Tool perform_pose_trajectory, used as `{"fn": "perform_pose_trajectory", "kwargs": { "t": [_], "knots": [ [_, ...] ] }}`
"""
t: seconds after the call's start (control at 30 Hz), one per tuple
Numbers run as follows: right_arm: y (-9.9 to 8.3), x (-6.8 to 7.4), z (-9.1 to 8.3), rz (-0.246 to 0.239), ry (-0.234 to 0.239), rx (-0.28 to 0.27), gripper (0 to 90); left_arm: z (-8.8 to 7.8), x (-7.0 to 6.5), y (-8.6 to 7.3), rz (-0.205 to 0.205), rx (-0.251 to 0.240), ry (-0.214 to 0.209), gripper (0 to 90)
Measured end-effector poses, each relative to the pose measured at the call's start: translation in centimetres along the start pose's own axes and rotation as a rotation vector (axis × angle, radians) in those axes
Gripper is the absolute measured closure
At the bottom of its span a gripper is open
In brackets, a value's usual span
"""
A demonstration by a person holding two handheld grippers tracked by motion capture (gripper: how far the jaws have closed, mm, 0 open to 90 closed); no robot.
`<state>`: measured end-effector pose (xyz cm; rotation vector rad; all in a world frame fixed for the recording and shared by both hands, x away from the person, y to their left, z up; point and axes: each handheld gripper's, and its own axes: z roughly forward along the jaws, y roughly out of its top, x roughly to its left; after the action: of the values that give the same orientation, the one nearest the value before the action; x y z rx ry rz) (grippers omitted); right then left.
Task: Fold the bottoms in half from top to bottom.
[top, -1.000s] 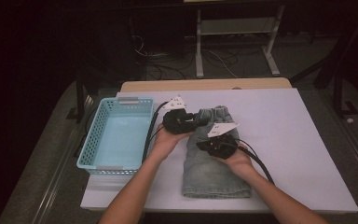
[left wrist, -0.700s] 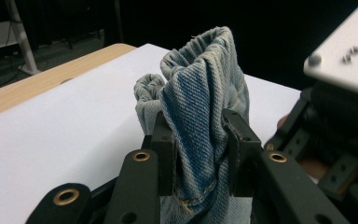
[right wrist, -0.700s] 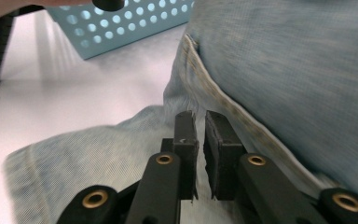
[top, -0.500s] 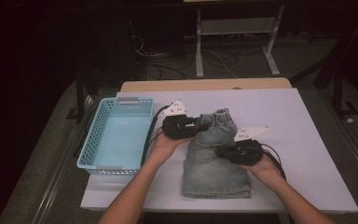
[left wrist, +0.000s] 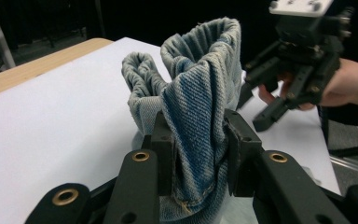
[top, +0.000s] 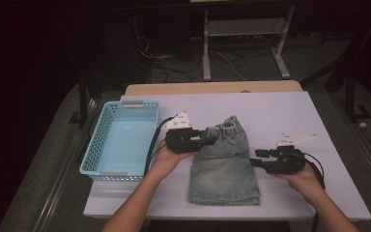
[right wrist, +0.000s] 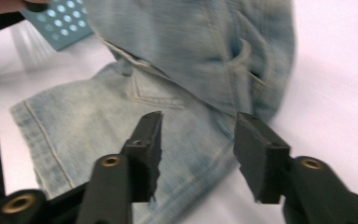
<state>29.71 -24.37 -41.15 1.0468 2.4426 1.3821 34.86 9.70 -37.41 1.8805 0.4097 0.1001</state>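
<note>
A pair of faded blue denim shorts (top: 224, 166) lies in the middle of the white table (top: 290, 111), just to the right of the light blue plastic basket (top: 121, 140). It looks like the person is folding the shorts, and the top part with the waistband is bunched up and lifted off the table. To do this fold well, the left gripper (top: 206, 140) should keep a firm hold on the waistband and lay it down flat and straight, so the edges line up and no lumps stay inside. The other hand could press the lower part so it does not slide. In the left gripper view, the two black jaws are squeezed tight on a thick fold of the denim (left wrist: 200, 116). The right gripper (top: 257, 158) sits just beside the right edge of the shorts. Its jaws have just been opening, and they stand apart with nothing between them, only the cloth (right wrist: 186, 70) lying farther off.
</note>
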Motion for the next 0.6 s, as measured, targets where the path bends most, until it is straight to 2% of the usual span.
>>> {"fn": "perform_pose_trajectory", "kwargs": {
  "t": [0.23,0.43,0.6],
  "knots": [
    [-0.7,-0.5,-0.6,0.013,-0.020,-0.001,43.2,-0.4,-1.1,-0.6,0.008,0.011,-0.018,68.4],
    [-0.6,-0.8,-0.9,0.014,-0.018,-0.017,41.2,-0.7,-1.6,-1.1,0.006,0.017,-0.029,67.9],
    [-0.7,-1.2,-1.4,0.027,-0.032,-0.034,40.1,-1.0,-2.6,-1.7,0.018,0.031,-0.041,66.9]
  ]
}}
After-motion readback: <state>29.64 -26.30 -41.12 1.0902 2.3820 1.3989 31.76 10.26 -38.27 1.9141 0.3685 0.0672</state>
